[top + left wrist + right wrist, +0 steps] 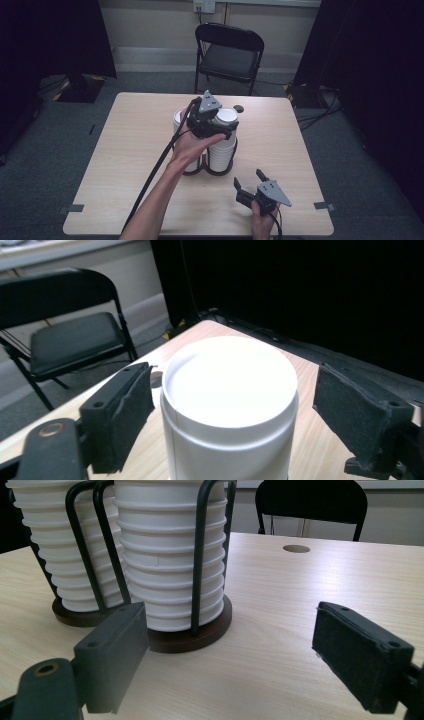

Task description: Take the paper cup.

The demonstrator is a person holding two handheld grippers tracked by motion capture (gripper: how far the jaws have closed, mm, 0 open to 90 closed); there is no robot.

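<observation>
Two stacks of white paper cups stand upside down in a black wire holder (192,172) at the table's middle. My left gripper (226,125) reaches over the right stack (221,150), level with its top cup (230,390). That cup sits between the jaws: the left pad (127,410) is at its side, while a gap shows at the right pad (360,410). The left stack (178,120) lies partly behind the hand. My right gripper (248,177) rests open and holds nothing near the front edge, facing the holder's round base (190,640) and both stacks (170,555).
A black folding chair (227,55) stands beyond the table's far edge. A small round hole (239,108) is in the tabletop behind the stacks. The left gripper's cable (150,180) trails along the forearm. Dark curtains hang at both sides.
</observation>
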